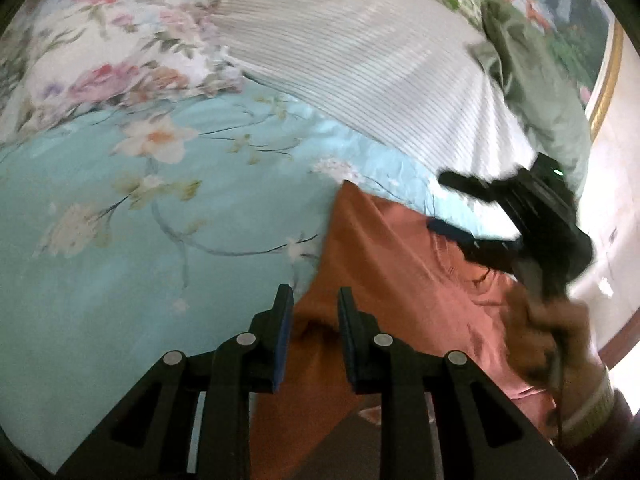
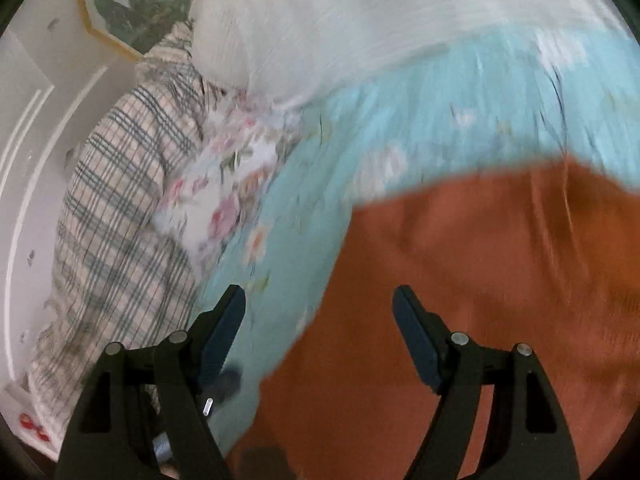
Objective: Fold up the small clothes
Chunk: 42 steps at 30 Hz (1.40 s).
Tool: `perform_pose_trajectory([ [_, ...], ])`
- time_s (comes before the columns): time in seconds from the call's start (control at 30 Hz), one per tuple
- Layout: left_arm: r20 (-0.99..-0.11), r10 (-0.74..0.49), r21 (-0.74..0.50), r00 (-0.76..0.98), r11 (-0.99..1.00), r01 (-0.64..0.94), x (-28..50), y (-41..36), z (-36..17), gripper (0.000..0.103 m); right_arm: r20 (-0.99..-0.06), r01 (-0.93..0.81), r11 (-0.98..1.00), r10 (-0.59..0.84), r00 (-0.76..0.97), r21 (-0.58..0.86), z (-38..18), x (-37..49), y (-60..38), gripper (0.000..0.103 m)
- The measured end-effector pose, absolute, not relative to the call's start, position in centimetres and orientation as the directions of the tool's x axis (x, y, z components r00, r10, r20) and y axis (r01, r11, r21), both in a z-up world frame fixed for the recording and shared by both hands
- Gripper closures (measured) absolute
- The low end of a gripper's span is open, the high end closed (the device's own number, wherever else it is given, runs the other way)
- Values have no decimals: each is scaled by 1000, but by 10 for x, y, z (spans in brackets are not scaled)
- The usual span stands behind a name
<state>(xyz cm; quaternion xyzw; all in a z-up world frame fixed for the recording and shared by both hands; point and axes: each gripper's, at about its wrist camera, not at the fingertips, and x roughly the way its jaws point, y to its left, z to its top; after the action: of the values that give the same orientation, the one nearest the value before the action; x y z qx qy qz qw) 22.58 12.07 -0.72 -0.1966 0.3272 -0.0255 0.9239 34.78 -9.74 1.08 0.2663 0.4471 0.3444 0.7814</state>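
Both wrist cameras look down along their fingers, close over the blue floral bedspread [image 1: 120, 216], sharing the orange garment [image 2: 480, 280] and striped pillow [image 1: 360, 72], while the left view also catches the right gripper [image 1: 452, 204].

Both grippers, left [image 1: 313, 312] and right [image 2: 320, 312], are showing matte black linkage arms, silver pivot pins and blue-faced fingers [image 1: 283, 338].
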Motion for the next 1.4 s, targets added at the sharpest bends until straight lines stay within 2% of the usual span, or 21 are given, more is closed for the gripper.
perform_pose_trajectory([
  [0.1,-672,-157,-292,724,954,-64,254,106,-11,79,-580,-239,674,730,362,699,-4,319,-106,26],
  [0.23,-780,-90,-151,620,987,-47,270,95,-38,76,-760,-103,872,471,448,479,-16,273,-153,26],
  [0.33,-787,-52,-77,615,997,-14,265,90,-43,71,-786,-11,914,354,507,406,-13,236,-199,27],
  [0.53,-780,-56,-96,623,995,-31,243,100,-32,68,-777,151,935,168,606,320,10,167,-271,27],
  [0.67,-765,-67,-133,640,989,-56,215,113,-19,65,-713,221,887,156,683,405,26,116,-308,27],
  [0.77,-751,-90,-180,654,981,-71,189,126,-12,54,-696,244,859,167,698,451,27,84,-321,27],
  [1.07,-770,-227,-270,597,963,19,127,140,-23,43,-713,269,838,187,675,474,13,22,-343,27],
  [1.13,-770,-298,-322,564,945,59,117,140,-29,42,-709,243,820,253,658,519,6,16,-344,27],
  [1.23,-760,-388,-396,521,913,102,100,139,-39,42,-650,149,781,379,658,606,3,-3,-338,27],
  [1.4,-725,-466,-448,508,878,167,63,139,-40,41,-594,-9,751,530,606,661,0,-44,-309,27],
])
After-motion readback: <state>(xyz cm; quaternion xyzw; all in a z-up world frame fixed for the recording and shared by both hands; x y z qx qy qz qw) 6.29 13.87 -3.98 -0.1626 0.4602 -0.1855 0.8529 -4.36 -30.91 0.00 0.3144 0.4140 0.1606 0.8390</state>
